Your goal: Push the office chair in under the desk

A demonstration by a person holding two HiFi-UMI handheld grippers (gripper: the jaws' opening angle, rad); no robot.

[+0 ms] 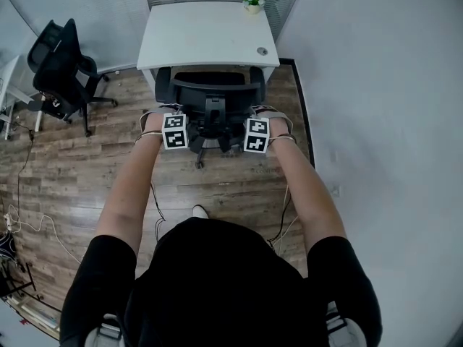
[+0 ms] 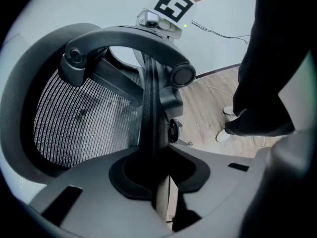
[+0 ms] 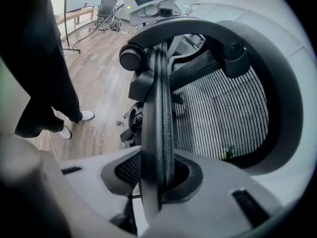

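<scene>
The black mesh office chair (image 1: 210, 92) stands with its seat tucked under the white desk (image 1: 206, 35); its backrest faces me. My left gripper (image 1: 182, 125) is shut on the left edge of the backrest and my right gripper (image 1: 246, 129) on the right edge. In the left gripper view the backrest's rim (image 2: 151, 108) runs straight down between the jaws of the left gripper (image 2: 157, 182), mesh to its left. The right gripper view mirrors this: the rim (image 3: 159, 108) is pinched by the right gripper (image 3: 157, 177). Each gripper's marker cube shows across the chair in the other's view.
A second black chair (image 1: 61, 67) stands at the left on the wooden floor. A small potted plant (image 1: 252, 0) sits at the desk's far edge. A white wall (image 1: 376, 121) runs close along the right. Cables (image 1: 29, 223) trail over the floor at my left.
</scene>
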